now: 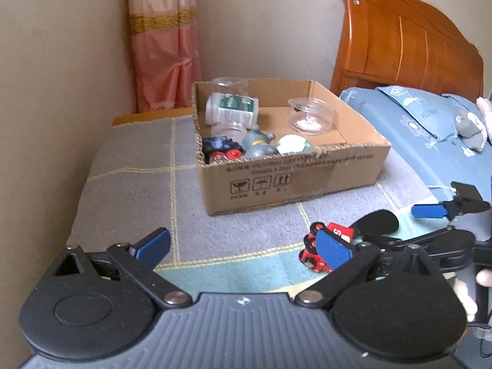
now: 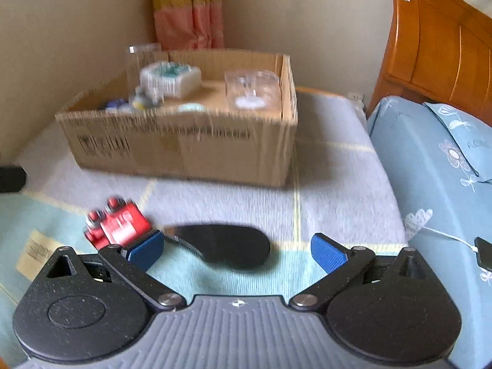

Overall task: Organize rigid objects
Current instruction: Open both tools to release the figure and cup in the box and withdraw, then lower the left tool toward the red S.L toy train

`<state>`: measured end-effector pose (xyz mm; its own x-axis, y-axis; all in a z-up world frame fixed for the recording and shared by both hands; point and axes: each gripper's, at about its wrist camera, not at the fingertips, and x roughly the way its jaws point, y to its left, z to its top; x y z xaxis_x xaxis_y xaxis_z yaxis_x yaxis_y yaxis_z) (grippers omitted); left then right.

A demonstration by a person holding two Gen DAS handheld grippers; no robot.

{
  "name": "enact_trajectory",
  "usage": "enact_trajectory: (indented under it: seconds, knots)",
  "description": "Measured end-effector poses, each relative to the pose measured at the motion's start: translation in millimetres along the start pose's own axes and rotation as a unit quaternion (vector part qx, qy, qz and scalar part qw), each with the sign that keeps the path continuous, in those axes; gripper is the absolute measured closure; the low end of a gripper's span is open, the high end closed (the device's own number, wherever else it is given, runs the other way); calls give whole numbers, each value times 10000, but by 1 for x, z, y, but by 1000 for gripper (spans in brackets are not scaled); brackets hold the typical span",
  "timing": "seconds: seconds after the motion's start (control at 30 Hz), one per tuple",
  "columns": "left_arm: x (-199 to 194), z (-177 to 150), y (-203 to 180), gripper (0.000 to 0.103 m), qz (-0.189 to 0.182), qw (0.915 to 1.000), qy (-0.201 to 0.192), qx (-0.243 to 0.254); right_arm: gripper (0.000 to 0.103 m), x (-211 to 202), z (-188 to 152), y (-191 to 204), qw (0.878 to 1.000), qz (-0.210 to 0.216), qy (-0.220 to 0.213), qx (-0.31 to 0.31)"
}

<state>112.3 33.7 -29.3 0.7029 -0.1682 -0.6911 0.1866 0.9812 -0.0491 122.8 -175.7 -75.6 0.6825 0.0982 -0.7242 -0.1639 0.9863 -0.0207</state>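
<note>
A cardboard box (image 1: 307,169) stands on the checked mat and holds a white bottle (image 1: 230,109), clear cups (image 1: 312,117), a grey figure (image 1: 258,143), a dark toy train (image 1: 221,147) and a pale round thing. The box also shows in the right wrist view (image 2: 190,150). A red toy train (image 1: 319,252) (image 2: 118,226) lies on the mat beside a black paddle-shaped object (image 1: 376,223) (image 2: 227,246). My left gripper (image 1: 243,250) is open and empty, its right finger in front of the red train. My right gripper (image 2: 236,253) is open around the black object.
A wooden headboard (image 1: 409,40) and a blue bed with pillows (image 1: 430,123) lie to the right. A pink curtain (image 1: 163,40) hangs in the far corner. A phone with a white cable (image 2: 484,253) lies on the bed edge. The wall runs along the left.
</note>
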Motion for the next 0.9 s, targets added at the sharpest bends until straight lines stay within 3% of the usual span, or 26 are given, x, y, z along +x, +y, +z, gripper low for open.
enact_trajectory:
  seconds: [0.13, 0.23, 0.47, 0.77, 0.9]
  knots:
    - [5, -3, -5, 2, 12, 10000, 52, 48, 0, 13, 1, 4, 9999, 141, 38, 24]
    - [9, -4, -7, 2, -20, 9999, 98, 80, 0, 23, 2, 7, 10000, -42, 59, -28]
    - [25, -6, -20, 2, -115, 9994, 208, 238, 0, 22, -5, -14, 9999, 49, -154, -49]
    - [56, -16, -59, 2, -129, 9916, 588, 1148, 0, 17, -10, -32, 9997, 153, -108, -145]
    - [63, -20, -63, 2, -161, 9910, 670, 1148, 0, 18, -10, -31, 9997, 156, -130, -154]
